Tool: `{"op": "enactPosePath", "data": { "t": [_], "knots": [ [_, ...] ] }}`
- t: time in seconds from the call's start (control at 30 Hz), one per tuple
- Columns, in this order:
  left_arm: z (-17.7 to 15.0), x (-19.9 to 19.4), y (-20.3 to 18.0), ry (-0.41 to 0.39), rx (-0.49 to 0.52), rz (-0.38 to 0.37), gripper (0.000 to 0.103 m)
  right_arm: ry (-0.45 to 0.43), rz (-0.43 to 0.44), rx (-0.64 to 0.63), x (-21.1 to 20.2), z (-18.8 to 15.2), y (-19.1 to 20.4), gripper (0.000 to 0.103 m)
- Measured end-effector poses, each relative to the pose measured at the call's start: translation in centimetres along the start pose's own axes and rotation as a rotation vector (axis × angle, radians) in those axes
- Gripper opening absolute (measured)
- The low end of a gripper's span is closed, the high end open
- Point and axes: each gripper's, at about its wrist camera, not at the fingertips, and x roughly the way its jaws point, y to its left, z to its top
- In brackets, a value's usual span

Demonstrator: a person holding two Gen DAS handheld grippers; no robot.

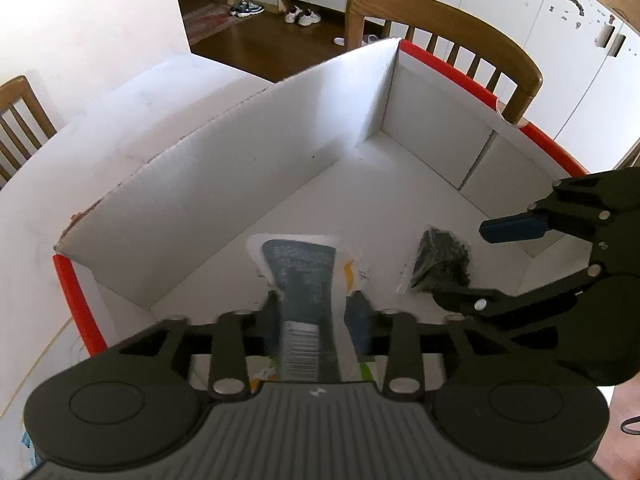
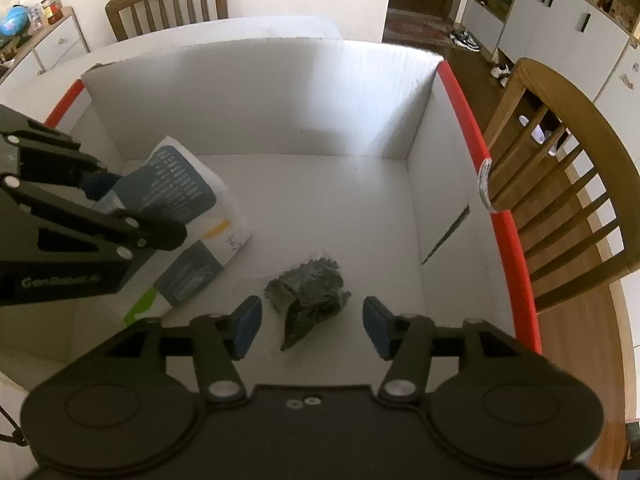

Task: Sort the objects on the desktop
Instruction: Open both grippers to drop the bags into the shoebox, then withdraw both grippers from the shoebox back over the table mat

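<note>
A white cardboard box [image 1: 240,184] with red rims lies open under both grippers. Inside it leans a white pouch [image 1: 304,268] with a blue-grey panel and a barcode. My left gripper [image 1: 316,320] is open, the pouch's lower end standing between its fingers with a small gap on the right side. A small clear bag of dark pieces [image 2: 308,288] lies on the box floor [image 2: 360,200]. My right gripper [image 2: 312,320] is open just above it, its blue pads [image 2: 248,320] clear of the bag on either side. The pouch [image 2: 180,188] is left of the bag, which also shows in the left wrist view [image 1: 440,260].
The box sits on a white table [image 1: 100,140]. Wooden chairs stand close behind the box [image 1: 440,20] and along its right rim [image 2: 560,184]. White cabinets [image 2: 560,28] and shoes on a wooden floor lie farther off.
</note>
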Motion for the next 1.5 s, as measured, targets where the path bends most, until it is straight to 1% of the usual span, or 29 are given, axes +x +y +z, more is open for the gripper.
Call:
{"op": "enactPosePath", "data": {
  "t": [0.03, 0.07, 0.23, 0.3, 0.33, 0.4, 0.5, 0.57, 0.6, 0.77, 0.87, 0.9, 0.93, 1.17, 1.23, 1.5],
  "knots": [
    [-0.1, -0.1, 0.0, -0.005, 0.004, 0.002, 0.067, -0.003, 0.002, -0.005, -0.2, 0.0, 0.1, 0.063],
    [-0.1, -0.3, -0.1, -0.014, 0.010, 0.008, 0.070, -0.007, 0.003, -0.011, -0.4, 0.0, 0.2, 0.065],
    [-0.1, -0.9, -0.3, -0.033, 0.017, 0.009, 0.070, -0.012, 0.003, -0.021, -0.5, -0.3, 0.1, 0.066],
    [-0.2, -1.1, -0.3, -0.040, 0.016, 0.008, 0.071, -0.013, 0.005, -0.022, -0.8, -0.4, 0.1, 0.067],
    [-0.2, -1.2, -0.3, -0.044, 0.016, 0.008, 0.073, -0.015, 0.006, -0.022, -1.0, -0.3, 0.2, 0.069],
    [-0.2, -1.3, -0.3, -0.048, 0.014, 0.010, 0.073, -0.021, 0.004, -0.021, -0.9, -0.2, 0.1, 0.072],
    [-0.2, -1.7, -0.4, -0.061, 0.008, 0.012, 0.074, -0.035, 0.006, -0.019, -1.5, -0.4, 0.1, 0.073],
    [-0.2, -2.1, -0.3, -0.071, 0.002, 0.006, 0.078, -0.041, 0.012, -0.018, -1.9, -0.6, 0.1, 0.075],
    [-0.3, -2.3, -0.3, -0.073, -0.001, 0.004, 0.083, -0.045, 0.016, -0.018, -2.1, -0.6, 0.1, 0.076],
    [-0.4, -3.2, -0.2, -0.092, -0.022, 0.006, 0.084, -0.081, 0.017, -0.017, -3.3, -0.7, 0.1, 0.083],
    [-0.7, -3.8, -0.1, -0.102, -0.030, 0.005, 0.090, -0.104, 0.017, -0.023, -4.2, -0.8, 0.3, 0.085],
    [-0.8, -4.0, -0.1, -0.106, -0.030, 0.007, 0.095, -0.111, 0.020, -0.026, -4.4, -0.8, 0.4, 0.085],
    [-1.0, -4.3, -0.1, -0.115, -0.030, 0.011, 0.098, -0.116, 0.018, -0.029, -4.7, -0.9, 0.5, 0.085],
    [-1.8, -6.3, 0.2, -0.162, -0.019, 0.005, 0.099, -0.171, 0.016, -0.057, -7.1, -1.3, 1.9, 0.087],
    [-2.2, -7.1, 0.4, -0.173, -0.030, -0.003, 0.103, -0.183, 0.015, -0.069, -7.7, -1.5, 2.4, 0.087],
    [-3.9, -10.2, 1.4, -0.227, -0.032, -0.016, 0.103, -0.228, 0.013, -0.063, -10.0, -2.0, 4.4, 0.087]
  ]
}}
